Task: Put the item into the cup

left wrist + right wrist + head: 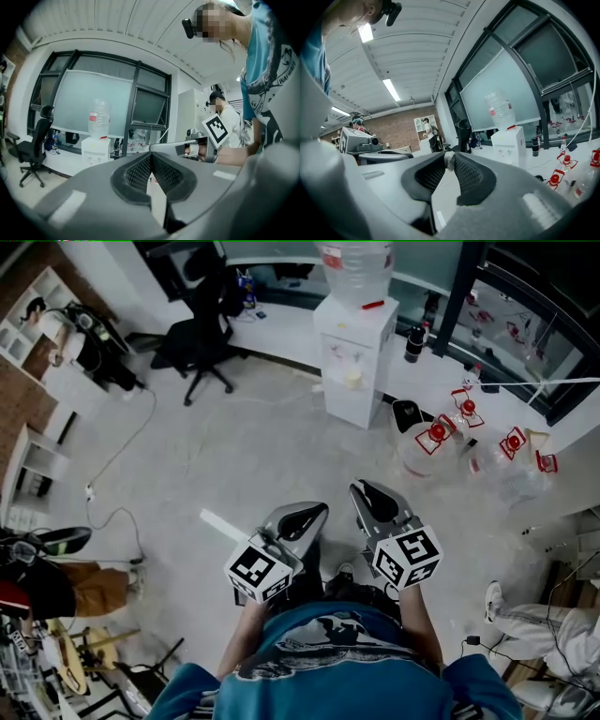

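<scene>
Jaws of right gripper (449, 158) clamped on a small pale item (449, 161), right at their tips. Left gripper (151, 155) jaws together, nothing between. Head view: both grippers side by side above the floor (234, 446), on the person's side of the water dispenser (356, 352). Item is visible only in right gripper view.

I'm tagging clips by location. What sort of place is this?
Probably an office or lab workroom. A white water dispenser topped with a clear bottle stands beside a long white desk that runs along large windows. A black swivel office chair sits on the pale floor.
</scene>
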